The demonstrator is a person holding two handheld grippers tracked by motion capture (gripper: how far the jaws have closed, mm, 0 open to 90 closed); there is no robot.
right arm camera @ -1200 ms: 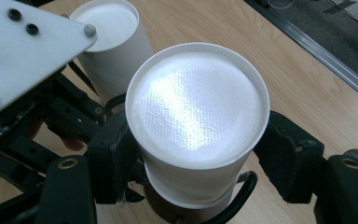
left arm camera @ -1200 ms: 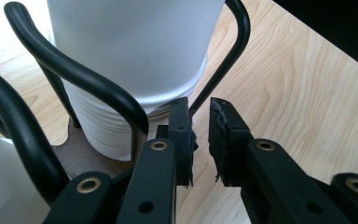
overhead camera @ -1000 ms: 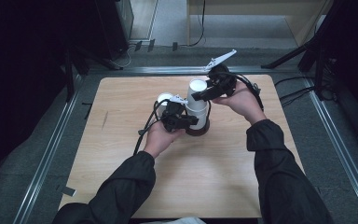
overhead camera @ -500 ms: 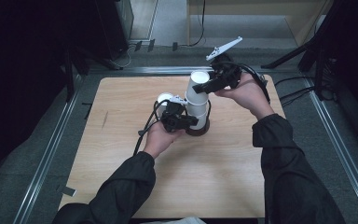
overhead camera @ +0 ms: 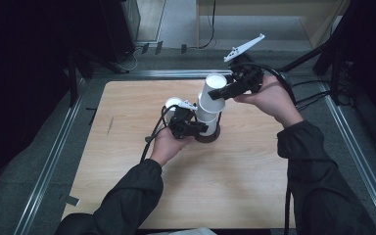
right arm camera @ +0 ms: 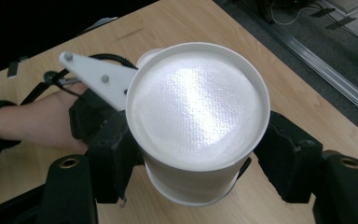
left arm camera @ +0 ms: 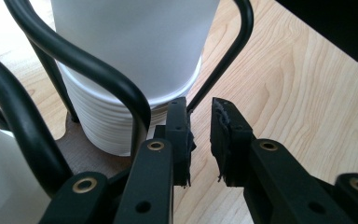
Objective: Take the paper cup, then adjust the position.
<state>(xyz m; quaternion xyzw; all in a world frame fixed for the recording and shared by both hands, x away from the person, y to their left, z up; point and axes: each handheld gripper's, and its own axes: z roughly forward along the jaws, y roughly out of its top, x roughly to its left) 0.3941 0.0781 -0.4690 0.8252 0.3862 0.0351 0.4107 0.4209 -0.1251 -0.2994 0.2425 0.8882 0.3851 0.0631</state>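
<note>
Hiding the stack's (overhead camera: pixel 206 117) top, a tilted white cup (overhead camera: pixel 212 93) sits grasped in the right claw (overhead camera: pixel 223 92), left claw (overhead camera: pixel 201 129) released.

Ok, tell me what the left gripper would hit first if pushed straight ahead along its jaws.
Probably the thin black wire upright of the cup holder, just beyond the left gripper; the stack of white paper cups sits slightly aside. Depth is hard to judge.

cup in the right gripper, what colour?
White cup; right gripper view shows it best.
</note>
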